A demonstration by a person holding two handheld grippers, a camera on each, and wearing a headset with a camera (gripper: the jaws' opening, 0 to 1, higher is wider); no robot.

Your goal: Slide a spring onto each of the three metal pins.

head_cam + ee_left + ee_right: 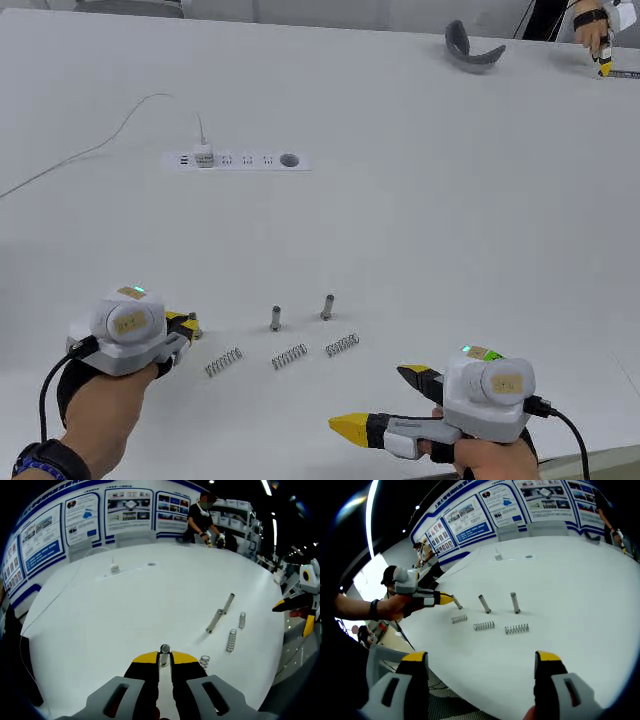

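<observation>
Three metal pins stand in a row on the white table. My left gripper is shut on the leftmost pin, seen end-on between its yellow tips. The middle pin and the right pin stand free. Three springs lie in front of them: left spring, middle spring, right spring. My right gripper stands open near the table's front edge, nothing between its fingers, facing the springs and pins.
A white power strip with a plugged-in cable lies farther back. A grey curved object rests at the far right. Another person's hand with a gripper works at the far corner.
</observation>
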